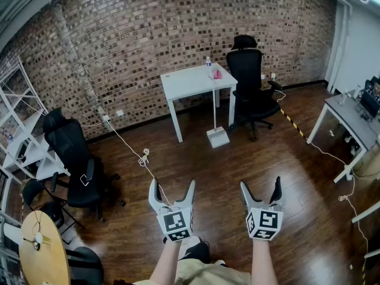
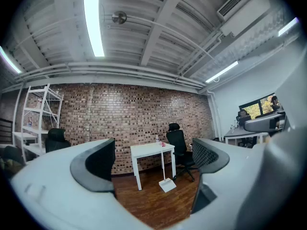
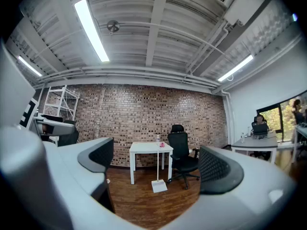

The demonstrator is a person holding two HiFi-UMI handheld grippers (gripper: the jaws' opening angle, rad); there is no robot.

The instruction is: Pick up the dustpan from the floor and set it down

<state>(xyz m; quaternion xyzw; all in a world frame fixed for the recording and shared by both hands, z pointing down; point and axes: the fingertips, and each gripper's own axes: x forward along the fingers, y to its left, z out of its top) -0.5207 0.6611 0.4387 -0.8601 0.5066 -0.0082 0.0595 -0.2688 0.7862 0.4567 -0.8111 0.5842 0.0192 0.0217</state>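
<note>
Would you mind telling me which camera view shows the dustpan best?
The head view: the dustpan stands whole and unobstructed on the floor beside the white table, handle upright. Both gripper views show it smaller and far off, framed between their open jaws.

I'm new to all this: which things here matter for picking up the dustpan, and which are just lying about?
For the job: dustpan, left hand-held gripper, right hand-held gripper, both open.
Lying about: white table, black office chair beside it, bottle, cable.
</note>
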